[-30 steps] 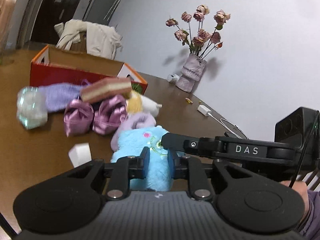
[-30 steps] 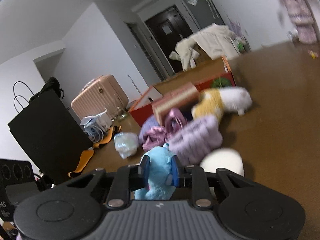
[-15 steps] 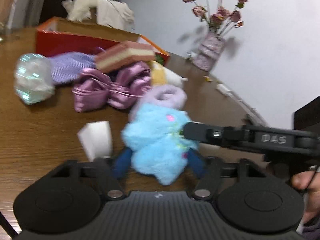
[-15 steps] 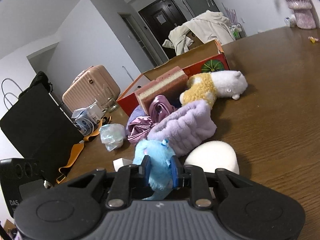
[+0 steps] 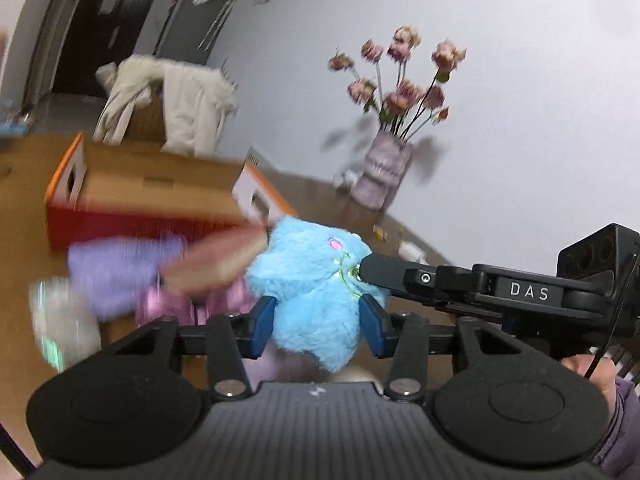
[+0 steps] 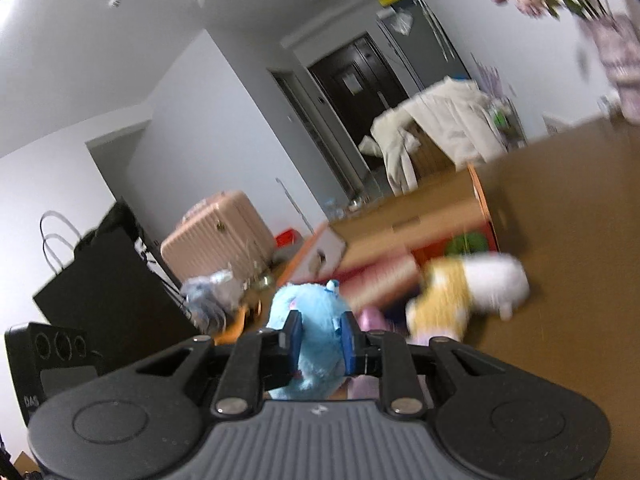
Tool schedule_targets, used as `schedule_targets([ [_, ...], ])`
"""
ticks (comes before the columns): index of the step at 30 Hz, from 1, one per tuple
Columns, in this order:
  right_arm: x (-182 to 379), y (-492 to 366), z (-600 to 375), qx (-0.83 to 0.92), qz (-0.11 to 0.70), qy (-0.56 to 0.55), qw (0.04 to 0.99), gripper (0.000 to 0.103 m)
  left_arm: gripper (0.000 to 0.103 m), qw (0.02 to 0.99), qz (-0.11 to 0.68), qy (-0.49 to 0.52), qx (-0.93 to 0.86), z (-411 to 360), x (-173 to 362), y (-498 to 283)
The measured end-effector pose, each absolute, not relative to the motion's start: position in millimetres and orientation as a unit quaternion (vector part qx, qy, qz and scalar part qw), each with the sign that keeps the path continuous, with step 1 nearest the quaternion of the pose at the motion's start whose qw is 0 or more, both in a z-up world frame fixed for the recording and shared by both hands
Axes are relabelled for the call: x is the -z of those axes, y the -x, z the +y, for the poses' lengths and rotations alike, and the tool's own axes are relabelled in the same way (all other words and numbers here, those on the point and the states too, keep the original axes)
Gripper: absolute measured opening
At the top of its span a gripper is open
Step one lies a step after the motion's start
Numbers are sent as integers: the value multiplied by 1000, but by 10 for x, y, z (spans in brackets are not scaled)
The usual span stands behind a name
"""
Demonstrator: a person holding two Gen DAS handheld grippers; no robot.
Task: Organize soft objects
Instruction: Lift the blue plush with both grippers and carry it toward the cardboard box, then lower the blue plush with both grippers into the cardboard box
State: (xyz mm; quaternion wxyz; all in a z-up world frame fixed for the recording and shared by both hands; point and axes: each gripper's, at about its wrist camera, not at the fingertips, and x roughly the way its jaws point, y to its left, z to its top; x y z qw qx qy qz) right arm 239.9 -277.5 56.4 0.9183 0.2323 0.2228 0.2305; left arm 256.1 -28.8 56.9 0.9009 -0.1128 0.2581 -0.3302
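My right gripper (image 6: 319, 340) pinches the blue plush toy (image 6: 310, 320) above the table, my left gripper (image 5: 316, 326) spread around its sides (contact unclear), the open cardboard box (image 5: 152, 196) beyond at eleven o'clock.

The only clear lettering is "DAS", in white capitals on the black body of the right gripper (image 5: 362, 274), seen from the left wrist view. On the left gripper (image 6: 24, 360), the right wrist view shows the same letters faintly, sideways.
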Motion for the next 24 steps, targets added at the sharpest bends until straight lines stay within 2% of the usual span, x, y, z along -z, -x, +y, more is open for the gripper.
schedule_targets([
  [1,-647,-2497,-2790,-230,216,-228,921,18,25,902,249,107,337,-296,-657,-2687],
  [2,-731,-2627,-2797,-232,211,-222,923,12,22,901,244,104,344,-311,-731,-2818],
  [5,-861,-3049,-2803,-242,212,-227,919,2,22,897,240,96,359,-440,-885,-3285],
  [8,-876,-3579,-2755,-216,210,-190,934,2,22,903,241,71,348,-638,-898,-3837],
  [11,-695,-4227,-2794,-167,247,-179,938,3,22,915,275,46,291,-743,-698,-4383],
  [13,-616,-4387,-2808,-145,260,-152,943,8,26,911,301,44,279,-704,-564,-4517],
  [14,-607,-4365,-2859,-158,256,-150,942,11,46,907,303,48,289,-628,-522,-4484],
  [15,-608,-4307,-2918,-175,249,-151,940,17,59,903,301,53,302,-546,-484,-4411],
  [16,-607,-4215,-2994,-187,240,-153,940,39,72,903,296,54,307,-469,-456,-4306],
  [17,-605,-4107,-3065,-192,235,-154,940,59,72,905,288,51,308,-404,-436,-4182],
  [18,-600,-3969,-3149,-192,227,-148,943,63,72,905,286,46,310,-360,-424,-4093],
  [24,-398,-3316,-3466,-109,266,-100,953,64,75,888,311,26,338,-657,-357,-3604],
])
